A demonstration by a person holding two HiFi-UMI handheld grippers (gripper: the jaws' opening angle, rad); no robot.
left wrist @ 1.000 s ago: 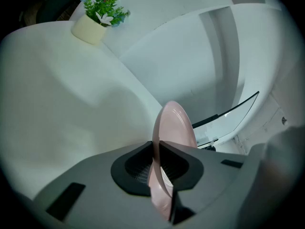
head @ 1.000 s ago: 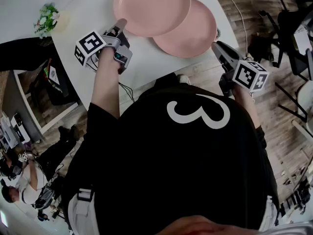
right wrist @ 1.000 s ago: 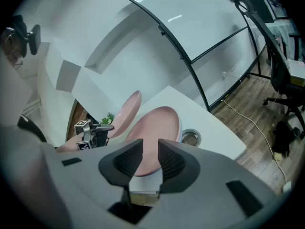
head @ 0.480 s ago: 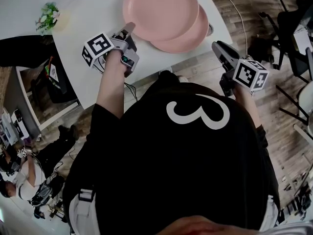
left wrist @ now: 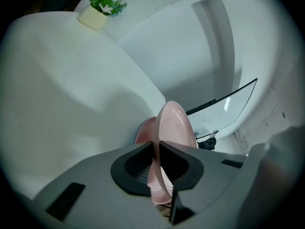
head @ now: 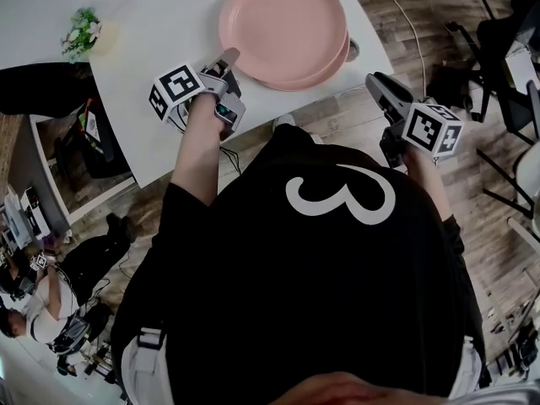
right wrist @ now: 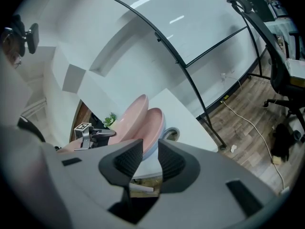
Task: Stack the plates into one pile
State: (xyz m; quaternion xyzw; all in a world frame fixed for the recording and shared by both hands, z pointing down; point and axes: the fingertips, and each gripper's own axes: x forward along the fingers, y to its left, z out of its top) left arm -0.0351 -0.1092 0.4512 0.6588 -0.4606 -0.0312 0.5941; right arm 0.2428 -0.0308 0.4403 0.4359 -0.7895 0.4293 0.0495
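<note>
Your left hand-held gripper (head: 228,59) clamps the near rim of the top plate (head: 283,24); expect it stiff, slick, breakable. Your right hand-held gripper (head: 377,84) stands apart, empty.

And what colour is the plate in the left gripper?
Pale pink; the plate shows best in the head view.

Tabletop (head: 160,36) left of plates (head: 283,24) bare; plant (head: 80,30) at far corner.
</note>
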